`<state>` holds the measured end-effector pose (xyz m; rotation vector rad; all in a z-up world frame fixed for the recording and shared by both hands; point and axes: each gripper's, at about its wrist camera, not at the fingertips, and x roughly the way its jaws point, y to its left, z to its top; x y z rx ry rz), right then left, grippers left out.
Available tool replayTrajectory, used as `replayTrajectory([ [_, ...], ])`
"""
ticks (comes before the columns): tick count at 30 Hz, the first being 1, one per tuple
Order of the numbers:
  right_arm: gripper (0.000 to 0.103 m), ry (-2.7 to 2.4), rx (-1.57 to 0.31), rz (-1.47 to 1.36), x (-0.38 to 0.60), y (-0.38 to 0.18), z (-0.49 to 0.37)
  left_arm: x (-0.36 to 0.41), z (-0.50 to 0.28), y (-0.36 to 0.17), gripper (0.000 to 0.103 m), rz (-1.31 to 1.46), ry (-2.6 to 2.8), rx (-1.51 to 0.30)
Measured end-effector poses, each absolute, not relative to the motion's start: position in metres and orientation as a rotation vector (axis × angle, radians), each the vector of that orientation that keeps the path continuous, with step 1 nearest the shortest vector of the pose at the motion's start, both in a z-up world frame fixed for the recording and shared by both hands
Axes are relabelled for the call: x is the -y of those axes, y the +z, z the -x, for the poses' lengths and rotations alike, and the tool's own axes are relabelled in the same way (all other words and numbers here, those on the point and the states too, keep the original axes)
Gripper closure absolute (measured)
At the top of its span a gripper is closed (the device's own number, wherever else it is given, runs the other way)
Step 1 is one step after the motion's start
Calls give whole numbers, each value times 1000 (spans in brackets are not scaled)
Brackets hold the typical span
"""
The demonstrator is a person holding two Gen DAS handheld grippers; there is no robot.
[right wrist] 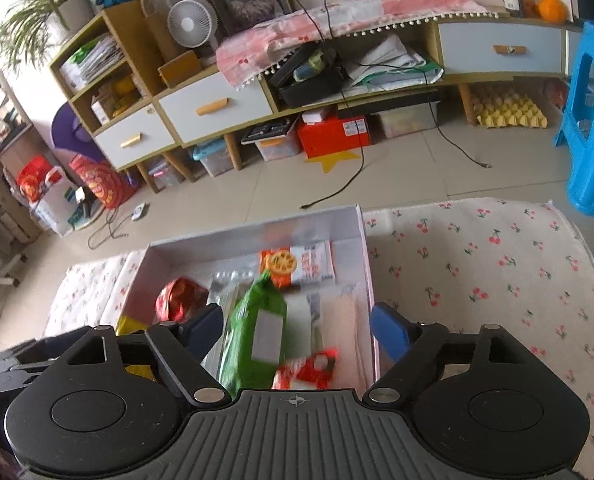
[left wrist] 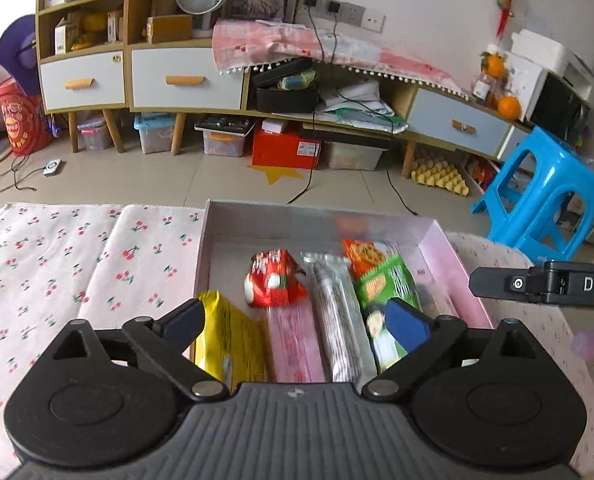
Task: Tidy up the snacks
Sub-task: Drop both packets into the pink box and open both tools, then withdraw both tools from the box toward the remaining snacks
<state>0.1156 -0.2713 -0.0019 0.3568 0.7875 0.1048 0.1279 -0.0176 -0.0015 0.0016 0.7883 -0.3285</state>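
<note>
Both tongs hang above the box with their blue pads spread wide and nothing between them: the left tongs over the near left half, the right tongs over the near right half, the right one's black body showing at the edge of the left wrist view

Largest under them is the table, covered in a pale pink cloth printed with red cherries. On it sits the shallow rectangular cardboard box with pink outer walls and a silvery lining, open at the top, its far edge level with the far edge of the table

Inside the box the snacks lie side by side, long edges running front to back. From the left: a yellow foil packet against the left wall, a pink wrapped bar just beside it, a clear sleeve with a dark pattern next, then a green and orange biscuit packet towards the right wall. A small red crumpled foil pouch rests beyond the pink bar, touching the clear sleeve

In the right wrist view a green bag with a white label shows blurred between the open pads, not touching either, and a small red and white wrapper lies just beside its near end
</note>
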Motion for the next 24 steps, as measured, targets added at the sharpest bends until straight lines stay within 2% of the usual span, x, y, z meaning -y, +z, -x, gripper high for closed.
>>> replayTrajectory([
  [5,17,109,-801,-289,260,1,-91,16,-114,-3,6,-48,-322,-805],
  [9,11,120,-798,-225,252,0,-70,11,-99,-5,3,-54,-320,-809],
  [24,8,100,-760,-178,255,-22,-3,-12,-42,-22,1,-95,-274,-802],
])
